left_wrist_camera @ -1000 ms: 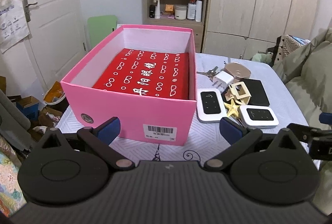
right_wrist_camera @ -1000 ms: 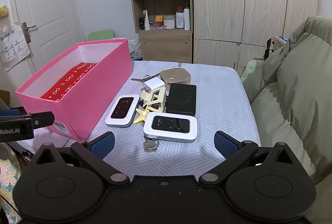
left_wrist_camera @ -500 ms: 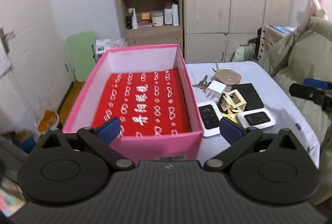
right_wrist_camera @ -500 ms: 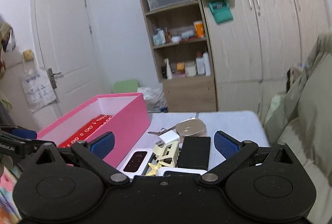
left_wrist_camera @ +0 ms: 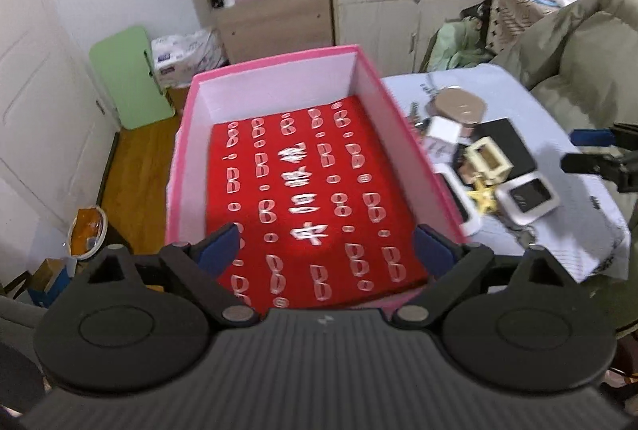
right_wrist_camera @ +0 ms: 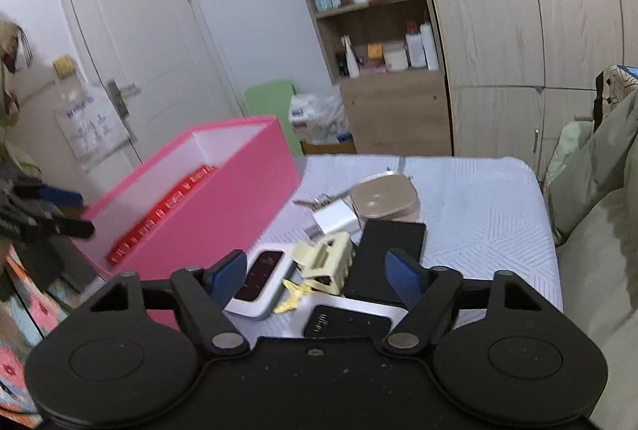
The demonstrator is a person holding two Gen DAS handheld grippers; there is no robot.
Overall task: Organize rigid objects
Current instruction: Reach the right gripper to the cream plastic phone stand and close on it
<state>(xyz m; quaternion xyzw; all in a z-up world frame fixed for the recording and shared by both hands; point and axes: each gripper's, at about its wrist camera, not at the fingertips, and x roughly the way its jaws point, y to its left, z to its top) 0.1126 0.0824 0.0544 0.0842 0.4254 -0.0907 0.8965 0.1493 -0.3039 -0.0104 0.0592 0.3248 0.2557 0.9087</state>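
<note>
A pink box (left_wrist_camera: 414,166) with a red printed cloth (left_wrist_camera: 303,198) on its bottom stands on the bed; it also shows in the right wrist view (right_wrist_camera: 223,206). To its right lies a pile: two white pocket routers (right_wrist_camera: 261,280) (right_wrist_camera: 347,322), a cream hair clip (right_wrist_camera: 325,260), a yellow star (right_wrist_camera: 293,300), a black case (right_wrist_camera: 388,260), a white charger (right_wrist_camera: 335,220), a tan tin (right_wrist_camera: 384,200) and keys (right_wrist_camera: 315,200). My left gripper (left_wrist_camera: 325,250) is open and empty above the box's near end. My right gripper (right_wrist_camera: 313,272) is open and empty just above the pile.
The bed cover (right_wrist_camera: 478,198) is pale blue with a line pattern. An olive duvet (right_wrist_camera: 598,214) lies at the right. A shelf unit (right_wrist_camera: 379,31), wardrobe (right_wrist_camera: 538,31) and door (right_wrist_camera: 131,51) stand behind. A green folded stool (left_wrist_camera: 127,79) leans on the wall.
My left gripper has risen and moved forward over the box, looking down into it. My right gripper has dropped and moved forward onto the pile. Both stay open.
</note>
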